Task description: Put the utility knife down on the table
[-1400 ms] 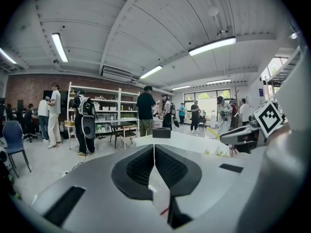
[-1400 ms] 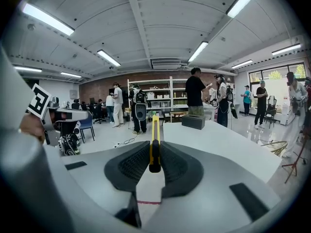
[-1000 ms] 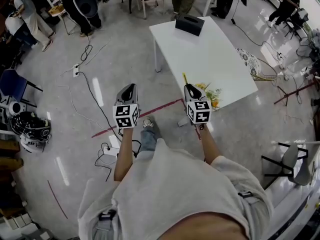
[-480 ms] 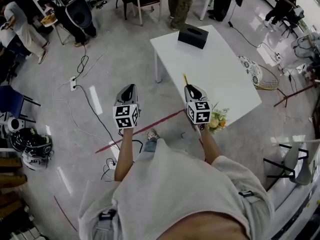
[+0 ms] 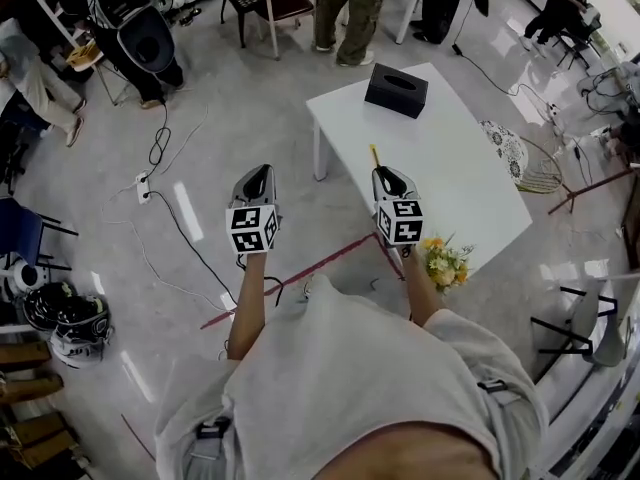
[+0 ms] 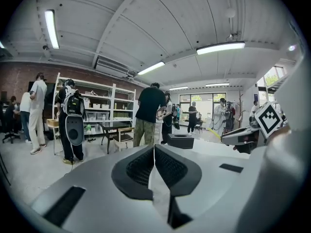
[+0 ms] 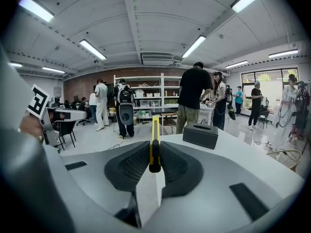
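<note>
A yellow utility knife (image 7: 154,137) stands on edge between the pads of my right gripper (image 7: 154,152), which is shut on it. Its tip (image 5: 374,156) sticks out forward. In the head view the right gripper (image 5: 386,180) is held over the near left edge of the white table (image 5: 455,173). My left gripper (image 5: 256,181) hangs over the floor left of the table. In the left gripper view its jaws (image 6: 154,149) are shut with nothing between them.
A black tissue box (image 5: 396,90) sits at the table's far end. A bunch of flowers (image 5: 446,263) lies by the near corner. Cables (image 5: 160,148) and a red tape line (image 5: 300,268) cross the floor. People (image 5: 345,8) and a chair (image 5: 285,3) stand beyond the table.
The person has walked toward the table. Both grippers moved forward with it, the knife still in the right one. The right gripper, a second ago short of the table's near corner, now overlaps its edge.
</note>
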Motion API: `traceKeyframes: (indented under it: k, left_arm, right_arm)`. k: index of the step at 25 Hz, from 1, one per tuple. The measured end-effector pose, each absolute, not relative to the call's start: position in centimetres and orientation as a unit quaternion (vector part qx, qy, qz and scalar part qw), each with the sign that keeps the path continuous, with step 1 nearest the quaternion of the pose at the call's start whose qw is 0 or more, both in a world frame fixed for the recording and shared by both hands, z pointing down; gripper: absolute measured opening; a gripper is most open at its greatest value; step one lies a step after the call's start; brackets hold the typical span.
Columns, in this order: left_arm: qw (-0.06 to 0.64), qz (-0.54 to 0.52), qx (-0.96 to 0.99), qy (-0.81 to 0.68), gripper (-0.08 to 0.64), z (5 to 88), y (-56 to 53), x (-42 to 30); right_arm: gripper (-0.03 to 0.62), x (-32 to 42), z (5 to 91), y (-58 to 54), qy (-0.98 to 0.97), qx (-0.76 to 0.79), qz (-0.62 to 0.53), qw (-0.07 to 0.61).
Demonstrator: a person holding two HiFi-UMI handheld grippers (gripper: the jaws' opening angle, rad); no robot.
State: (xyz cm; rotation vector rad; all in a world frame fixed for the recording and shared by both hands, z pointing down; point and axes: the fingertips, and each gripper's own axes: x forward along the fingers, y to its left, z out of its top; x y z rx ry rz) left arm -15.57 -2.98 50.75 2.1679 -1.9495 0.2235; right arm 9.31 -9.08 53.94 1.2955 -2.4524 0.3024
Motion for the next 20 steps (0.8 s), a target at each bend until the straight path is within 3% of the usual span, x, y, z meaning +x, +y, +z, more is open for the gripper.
traceKeyframes:
  k: [20]
  left_arm:
    - [0.125, 0.076, 0.756, -0.638, 0.023, 52.8, -7.9, -19.1]
  right_arm:
    - [0.083, 6.3, 55.5, -12.3, -0.848, 0.479, 0.116, 0.194]
